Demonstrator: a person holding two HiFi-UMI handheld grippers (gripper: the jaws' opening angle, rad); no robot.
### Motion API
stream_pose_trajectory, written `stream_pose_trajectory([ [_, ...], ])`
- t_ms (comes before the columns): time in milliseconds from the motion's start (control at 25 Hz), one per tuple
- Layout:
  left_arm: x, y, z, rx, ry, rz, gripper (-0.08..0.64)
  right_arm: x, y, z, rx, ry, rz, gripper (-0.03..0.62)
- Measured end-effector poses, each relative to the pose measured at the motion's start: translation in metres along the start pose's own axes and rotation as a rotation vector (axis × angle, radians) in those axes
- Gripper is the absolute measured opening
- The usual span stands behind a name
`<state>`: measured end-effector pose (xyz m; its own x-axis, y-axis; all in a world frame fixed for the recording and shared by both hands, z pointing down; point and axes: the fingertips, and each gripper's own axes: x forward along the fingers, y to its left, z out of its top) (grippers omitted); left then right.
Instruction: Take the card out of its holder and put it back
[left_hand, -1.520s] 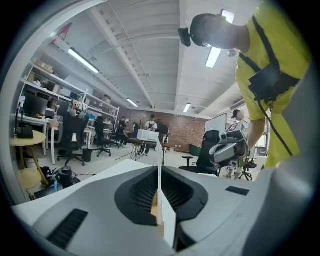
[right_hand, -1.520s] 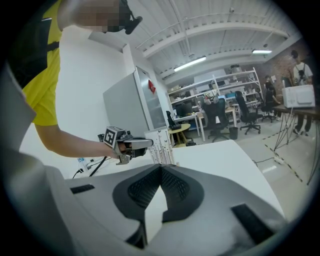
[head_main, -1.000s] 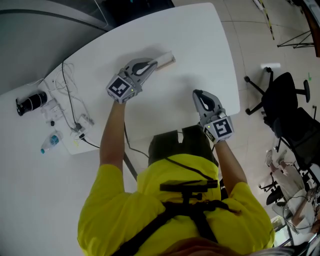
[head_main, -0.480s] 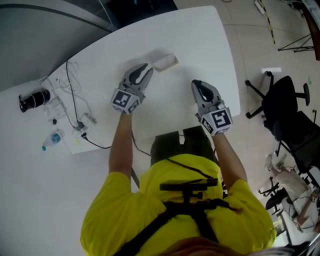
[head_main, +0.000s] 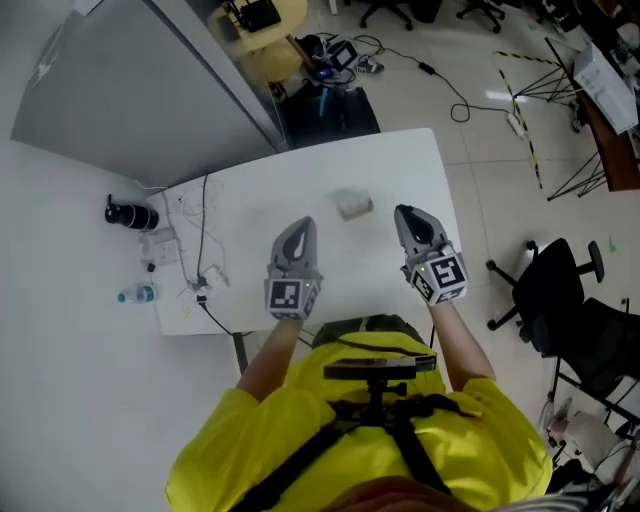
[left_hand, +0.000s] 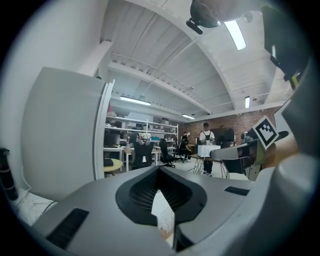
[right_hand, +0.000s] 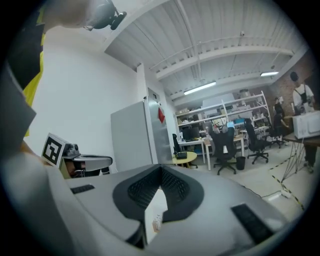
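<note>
White tabletop (head_main: 400, 160) carried the card holder (head_main: 354, 206) toward its far edge, roughly midway along; the card could not be told apart from it. Near the front edge, the left gripper (head_main: 300, 224) and right gripper (head_main: 406, 212) each had jaws pressed together, holding nothing.

A white, round-cornered table (head_main: 400, 165) carries little near its middle: only a small pale rectangular card holder (head_main: 355, 206). At the left edge (well apart from it) lie thin tangled cables (head_main: 203, 230), a black cylindrical object (head_main: 130, 214) and a clear plastic bottle (head_main: 135, 294).
</note>
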<state>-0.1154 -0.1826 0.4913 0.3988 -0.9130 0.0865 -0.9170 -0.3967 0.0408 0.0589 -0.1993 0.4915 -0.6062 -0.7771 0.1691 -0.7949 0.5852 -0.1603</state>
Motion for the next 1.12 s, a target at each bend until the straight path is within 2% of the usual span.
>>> stream_pose_trajectory([
  [120,-0.026,-0.016,0.020,-0.013,-0.015,0.024,0.003,-0.016,0.018,0.024,-0.020,-0.044,0.040,0.005],
  [240,-0.041,-0.024,0.027,-0.026,0.006,0.047,0.003,-0.033,0.031,0.034,-0.034,-0.071,0.062,0.005],
  [560,-0.048,-0.021,0.029,-0.044,0.020,0.058,0.003,-0.052,0.037,0.037,-0.036,-0.096,0.047,0.005],
  [720,-0.049,-0.026,0.029,-0.044,0.034,0.044,0.003,-0.050,0.044,0.044,-0.060,-0.105,0.073,0.005],
  [1120,-0.068,-0.010,0.017,-0.068,0.063,0.071,0.003,-0.039,0.056,0.037,-0.060,-0.080,0.096,0.005],
])
